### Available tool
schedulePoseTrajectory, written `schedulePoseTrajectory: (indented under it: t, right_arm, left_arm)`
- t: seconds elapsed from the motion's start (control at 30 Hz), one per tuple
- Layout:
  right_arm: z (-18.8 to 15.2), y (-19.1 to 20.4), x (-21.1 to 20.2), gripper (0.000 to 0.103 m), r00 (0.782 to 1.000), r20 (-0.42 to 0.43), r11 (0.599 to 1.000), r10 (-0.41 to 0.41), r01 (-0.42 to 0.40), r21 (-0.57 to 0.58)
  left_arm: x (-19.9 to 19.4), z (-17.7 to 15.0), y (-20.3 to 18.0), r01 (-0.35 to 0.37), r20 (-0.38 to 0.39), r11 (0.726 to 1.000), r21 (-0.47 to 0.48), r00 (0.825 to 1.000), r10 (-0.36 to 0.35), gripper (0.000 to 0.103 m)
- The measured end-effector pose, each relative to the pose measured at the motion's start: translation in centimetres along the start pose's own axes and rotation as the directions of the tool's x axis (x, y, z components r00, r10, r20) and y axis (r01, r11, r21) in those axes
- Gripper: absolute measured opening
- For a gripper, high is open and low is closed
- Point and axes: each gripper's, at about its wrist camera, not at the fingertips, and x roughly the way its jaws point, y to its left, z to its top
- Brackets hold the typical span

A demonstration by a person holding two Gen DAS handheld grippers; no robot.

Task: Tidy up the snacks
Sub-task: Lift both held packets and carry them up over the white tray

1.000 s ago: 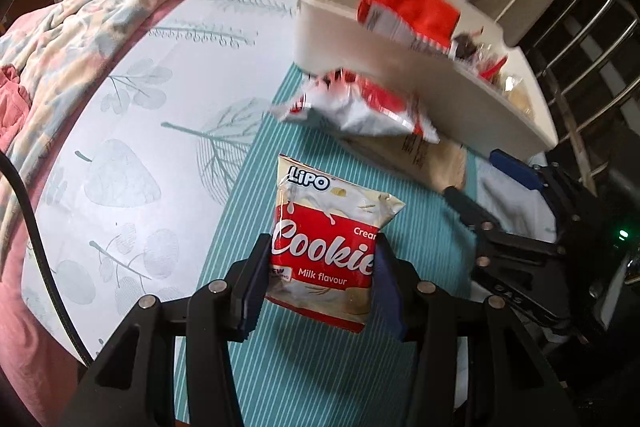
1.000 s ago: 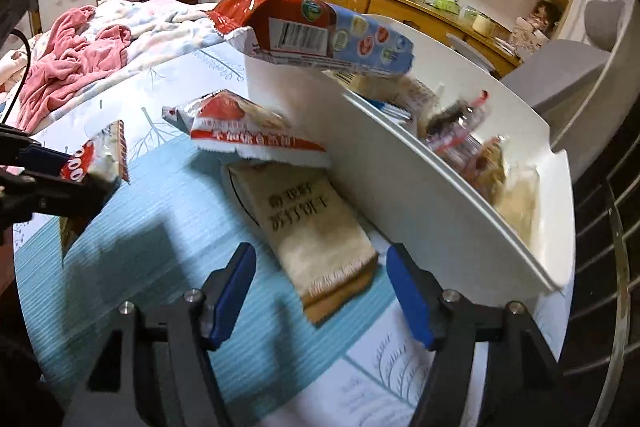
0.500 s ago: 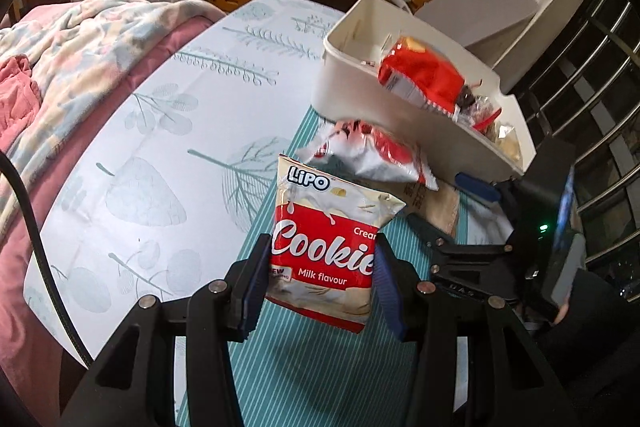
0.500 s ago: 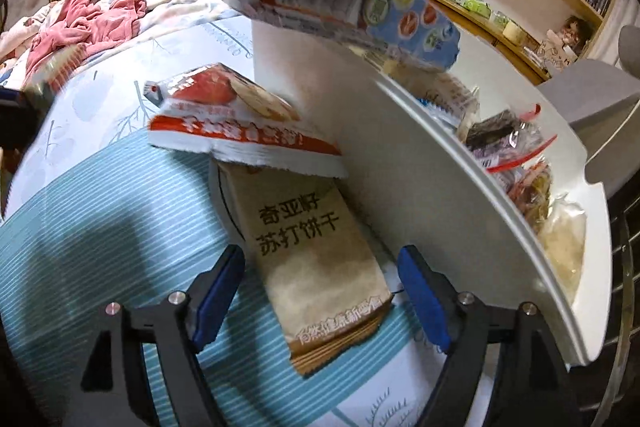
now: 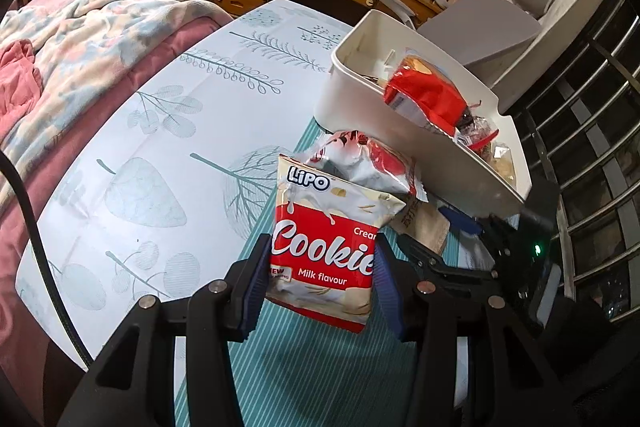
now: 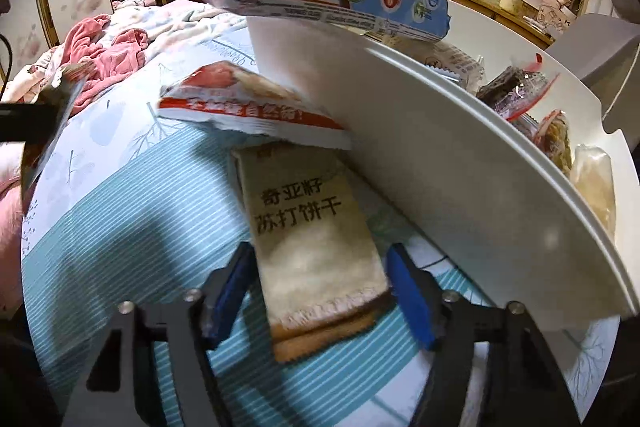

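Your left tongs (image 5: 320,275) grip the cookie bag (image 5: 326,247); bin (image 5: 400,131) at one o'clock. Right tongs (image 6: 320,291), closing around the cracker pack (image 6: 312,227) on the surface: centre it, squeeze evenly.

1. The left hand-held gripper (image 5: 318,277) is clamping a red-and-white Lipo cookie packet (image 5: 328,247) by its lower sides, holding it upright above the teal striped mat (image 5: 304,367).
2. A silver-and-red snack bag (image 5: 368,163) is lying just behind the packet, against the near wall of the white bin (image 5: 400,131).
3. A red packet (image 5: 428,99) is sticking up inside the bin among other wrapped snacks.
4. A brown packet (image 5: 424,227) is lying on the mat at the right, near the right hand-held gripper (image 5: 444,247).
5. The leaf-print tabletop (image 5: 160,147) is spreading to the left, a bed with a blanket (image 5: 60,47) lying beyond it.
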Motion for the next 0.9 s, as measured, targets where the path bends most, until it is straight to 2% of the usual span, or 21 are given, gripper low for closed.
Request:
schedulePoseTrajectory:
  t: [0.2, 0.43, 0.7, 0.9]
  right_arm:
    - [-0.1, 1.0, -0.4, 0.060, 0.999, -0.022, 0.999, -0.028, 0.028, 0.019]
    - [-0.1, 2.0, -1.6, 0.058, 1.000, -0.025, 1.000, -0.017, 0.018, 0.022]
    - [1.8, 2.5, -5.3, 0.056, 0.997, 0.080, 0.998, 0.004, -0.009, 0.068]
    - [3.3, 2.2, -8.2, 0.056, 0.988, 0.155, 0.997, 0.018, -0.030, 0.073]
  left_arm:
    - [-0.3, 0.3, 0.6, -0.008, 0.013, 1.000, -0.006, 1.000, 0.008, 0.047]
    - [-0.9, 1.4, 0.4, 0.000, 0.040, 1.000, 0.021, 0.999, 0.000, 0.047]
    - [-1.8, 3.6, -0.2, 0.013, 0.115, 0.999, 0.041, 0.993, -0.017, 0.047]
    - [-3.0, 5.7, -1.1, 0.026, 0.187, 0.998, 0.061, 0.982, -0.037, 0.047]
